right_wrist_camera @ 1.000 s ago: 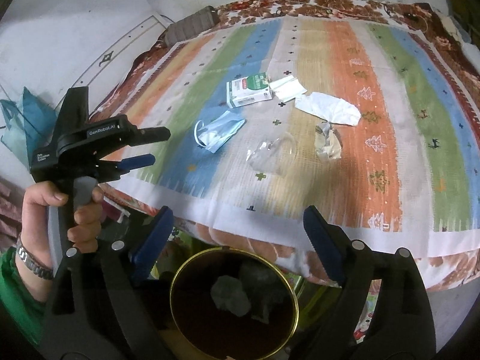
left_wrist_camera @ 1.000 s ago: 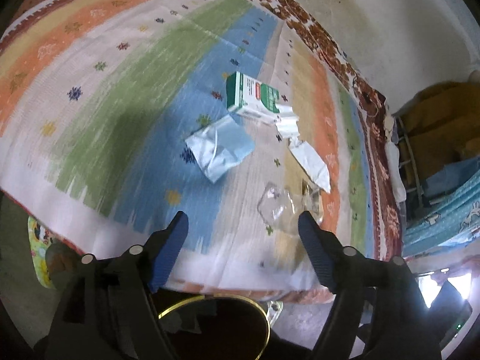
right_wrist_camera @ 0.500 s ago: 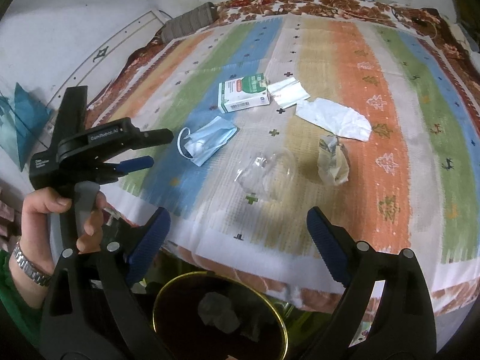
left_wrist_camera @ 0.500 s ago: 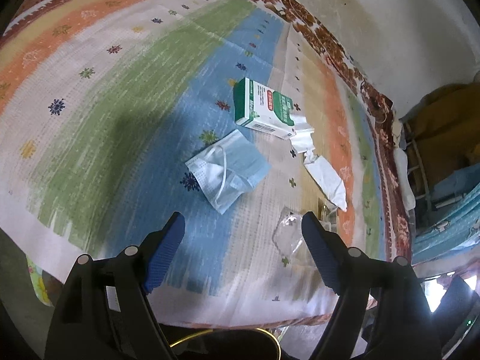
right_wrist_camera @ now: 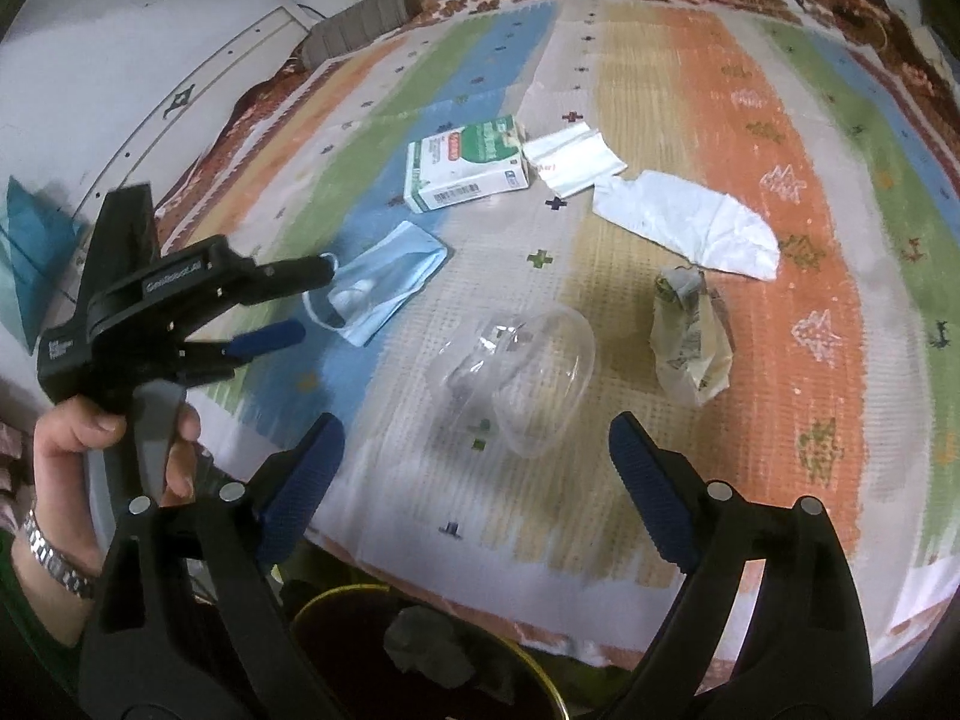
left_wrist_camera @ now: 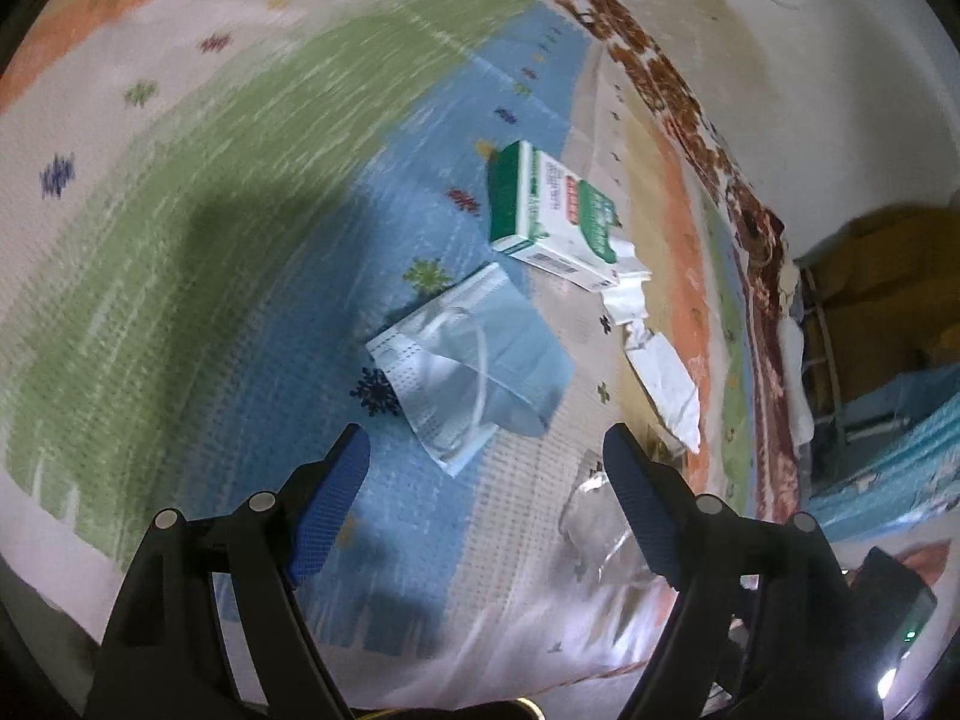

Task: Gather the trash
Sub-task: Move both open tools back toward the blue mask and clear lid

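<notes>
- Trash lies on my striped blanket (left_wrist_camera: 180, 252): in my left view, a crumpled blue face mask (left_wrist_camera: 474, 360) sits just ahead of my left gripper (left_wrist_camera: 486, 474), fingers wide apart, holding nothing.
- In my right view, a clear plastic tub (right_wrist_camera: 522, 378) lies just ahead of my right gripper (right_wrist_camera: 474, 468), also wide apart and holding nothing.

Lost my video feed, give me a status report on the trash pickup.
Left gripper open, empty, lined up on the blue face mask. Right gripper open, empty, over the clear plastic container. Nothing in the way.
</notes>
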A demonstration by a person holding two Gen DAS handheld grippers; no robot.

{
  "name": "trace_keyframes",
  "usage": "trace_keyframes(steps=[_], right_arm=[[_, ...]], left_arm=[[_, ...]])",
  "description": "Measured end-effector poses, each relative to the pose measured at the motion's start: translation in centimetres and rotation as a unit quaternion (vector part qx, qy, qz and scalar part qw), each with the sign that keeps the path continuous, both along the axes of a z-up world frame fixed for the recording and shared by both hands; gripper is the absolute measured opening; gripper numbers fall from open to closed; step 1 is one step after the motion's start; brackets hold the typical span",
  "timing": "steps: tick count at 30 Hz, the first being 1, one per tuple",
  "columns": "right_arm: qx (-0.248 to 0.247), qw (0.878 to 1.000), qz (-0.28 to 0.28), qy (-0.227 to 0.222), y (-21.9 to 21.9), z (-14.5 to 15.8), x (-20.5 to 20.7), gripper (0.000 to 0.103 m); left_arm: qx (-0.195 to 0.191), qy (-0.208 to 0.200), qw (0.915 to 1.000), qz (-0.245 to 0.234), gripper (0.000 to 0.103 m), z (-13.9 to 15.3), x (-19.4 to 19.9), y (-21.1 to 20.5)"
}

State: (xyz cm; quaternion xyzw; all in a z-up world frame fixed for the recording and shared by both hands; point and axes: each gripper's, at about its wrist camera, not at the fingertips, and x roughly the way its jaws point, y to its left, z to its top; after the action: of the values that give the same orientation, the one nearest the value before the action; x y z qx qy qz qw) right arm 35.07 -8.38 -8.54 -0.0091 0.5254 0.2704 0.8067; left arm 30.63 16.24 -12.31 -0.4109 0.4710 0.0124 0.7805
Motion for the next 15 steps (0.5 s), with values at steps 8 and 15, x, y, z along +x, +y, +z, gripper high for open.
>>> trace_keyframes(steps=[8, 15], right_arm=[[0.012, 1.0, -0.001, 0.026, 0.9, -1.6, 2.0, 0.062], [0.005, 0.999, -0.004, 0.036, 0.9, -2.5, 2.4, 0.031]], left_arm=[[-0.027, -0.001, 0.9995, 0.014, 0.078, -1.3, 1.4, 0.3], [-0.011, -0.005, 0.9999, 0.01, 0.067, -2.3, 2.7, -0.2]])
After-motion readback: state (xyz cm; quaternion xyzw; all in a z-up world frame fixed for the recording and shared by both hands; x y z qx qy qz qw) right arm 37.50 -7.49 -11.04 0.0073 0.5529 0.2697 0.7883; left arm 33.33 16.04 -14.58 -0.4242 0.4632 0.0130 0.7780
